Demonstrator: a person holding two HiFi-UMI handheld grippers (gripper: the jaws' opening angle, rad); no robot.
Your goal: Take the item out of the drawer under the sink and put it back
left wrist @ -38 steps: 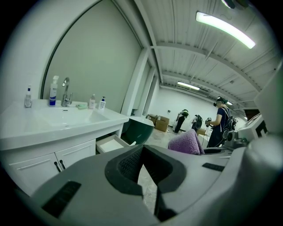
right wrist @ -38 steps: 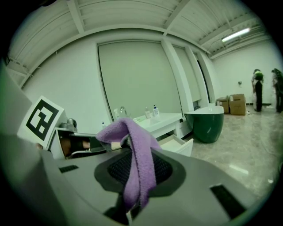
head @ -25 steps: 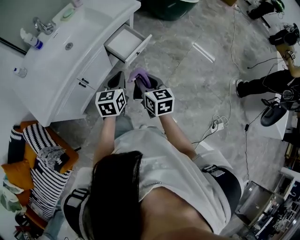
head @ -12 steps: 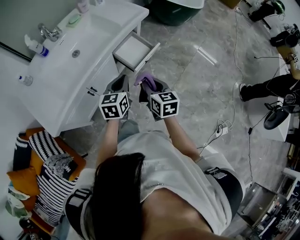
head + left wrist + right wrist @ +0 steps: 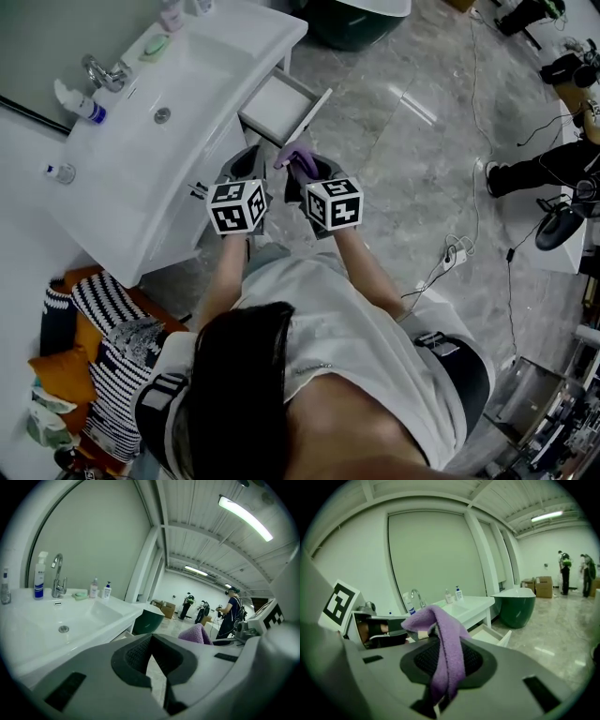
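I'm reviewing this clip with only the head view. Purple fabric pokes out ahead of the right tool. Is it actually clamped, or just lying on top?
Observer: It is clamped. The right gripper view shows the purple cloth pinched in the right tool, with its free end flopped over to the left.
Operator: And the left tool?
Observer: It is empty. In the left gripper view the left tool has its jaw tips together with nothing between them.
Operator: Is anyone else in the room?
Observer: Yes. The left gripper view shows a standing person far down the hall, with two more beyond.
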